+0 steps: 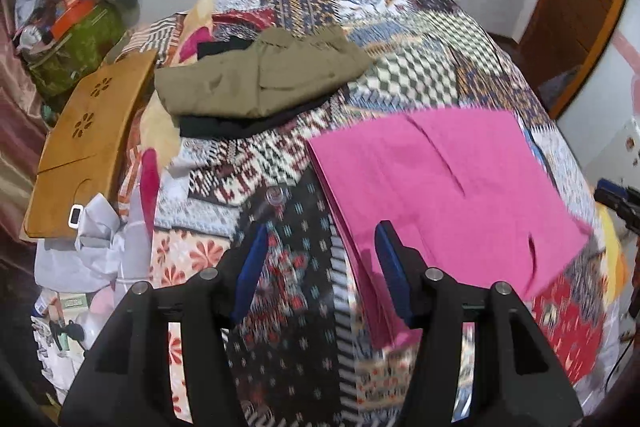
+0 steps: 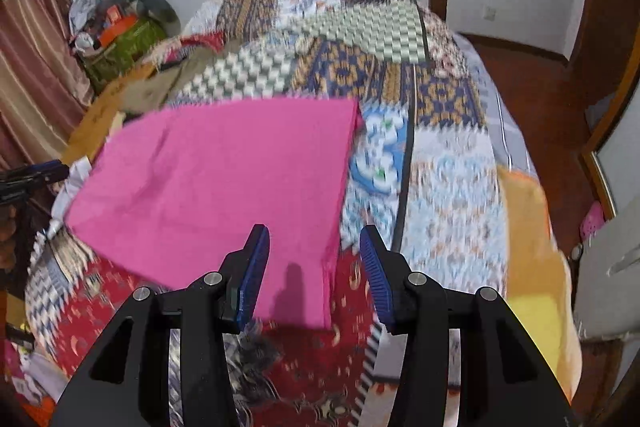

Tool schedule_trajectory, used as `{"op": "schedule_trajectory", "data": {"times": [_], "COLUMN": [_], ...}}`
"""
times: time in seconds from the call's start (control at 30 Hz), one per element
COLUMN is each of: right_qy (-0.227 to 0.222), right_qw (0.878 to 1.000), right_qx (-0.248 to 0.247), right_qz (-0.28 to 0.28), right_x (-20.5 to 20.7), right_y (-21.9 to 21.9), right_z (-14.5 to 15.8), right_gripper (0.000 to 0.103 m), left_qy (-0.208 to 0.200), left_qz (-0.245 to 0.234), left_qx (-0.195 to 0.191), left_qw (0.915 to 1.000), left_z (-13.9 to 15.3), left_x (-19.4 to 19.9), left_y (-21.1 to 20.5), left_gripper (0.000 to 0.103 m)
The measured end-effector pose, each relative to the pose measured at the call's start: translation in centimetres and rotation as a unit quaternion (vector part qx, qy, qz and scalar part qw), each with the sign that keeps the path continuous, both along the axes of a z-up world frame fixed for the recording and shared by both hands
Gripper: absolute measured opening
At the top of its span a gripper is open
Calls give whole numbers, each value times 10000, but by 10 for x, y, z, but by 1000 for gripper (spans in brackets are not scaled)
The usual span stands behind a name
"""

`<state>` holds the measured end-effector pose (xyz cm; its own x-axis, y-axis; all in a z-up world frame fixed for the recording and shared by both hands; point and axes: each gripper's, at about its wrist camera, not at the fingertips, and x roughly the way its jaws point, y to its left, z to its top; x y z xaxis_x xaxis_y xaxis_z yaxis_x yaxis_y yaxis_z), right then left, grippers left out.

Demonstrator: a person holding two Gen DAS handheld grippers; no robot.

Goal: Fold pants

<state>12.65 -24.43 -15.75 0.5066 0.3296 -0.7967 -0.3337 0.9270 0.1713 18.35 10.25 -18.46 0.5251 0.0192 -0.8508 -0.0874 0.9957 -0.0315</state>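
Observation:
The pink pants (image 1: 444, 183) lie folded flat into a rough rectangle on the patchwork bedspread (image 1: 404, 63); they also show in the right wrist view (image 2: 224, 187). My left gripper (image 1: 320, 243) is open and empty, held above the bed at the pants' near left edge. My right gripper (image 2: 314, 247) is open and empty, above the pants' near right corner. Each gripper shows at the edge of the other's view: the right one (image 1: 616, 199) and the left one (image 2: 32, 175).
A stack of folded olive and black garments (image 1: 256, 83) lies further back on the bed. A wooden lap board (image 1: 84, 143) and a cluttered green bag (image 1: 76, 43) are at the left. An orange blanket (image 2: 532, 247) lies at the bed's right edge, wooden floor (image 2: 532, 75) beyond.

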Motion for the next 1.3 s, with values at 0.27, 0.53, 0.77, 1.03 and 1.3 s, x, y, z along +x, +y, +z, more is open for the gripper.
{"op": "schedule_trajectory", "data": {"times": [0.27,0.53,0.77,1.03,1.3], "right_qy": [-247,49,470,697,379], "right_qw": [9996,9999,9986,9971,9982], "right_qx": [134,105,164,320,-342], "right_qz": [44,11,-161,-15,308], "right_x": [49,119,176,193,188], "right_y": [19,32,30,38,54], "right_z": [7,-28,-73,-102,-105], "right_gripper": [46,47,46,21,8], "left_qy": [85,646,873,785,581], "left_qz": [293,333,195,80,195], "left_qx": [-220,-527,-919,-1064,-232], "left_qw": [9993,9960,9917,9912,9978], "left_z": [-8,-55,-78,-76,-77], "left_x": [67,116,121,120,111], "left_y": [20,26,23,15,3], "left_gripper": [69,69,58,35,18]}}
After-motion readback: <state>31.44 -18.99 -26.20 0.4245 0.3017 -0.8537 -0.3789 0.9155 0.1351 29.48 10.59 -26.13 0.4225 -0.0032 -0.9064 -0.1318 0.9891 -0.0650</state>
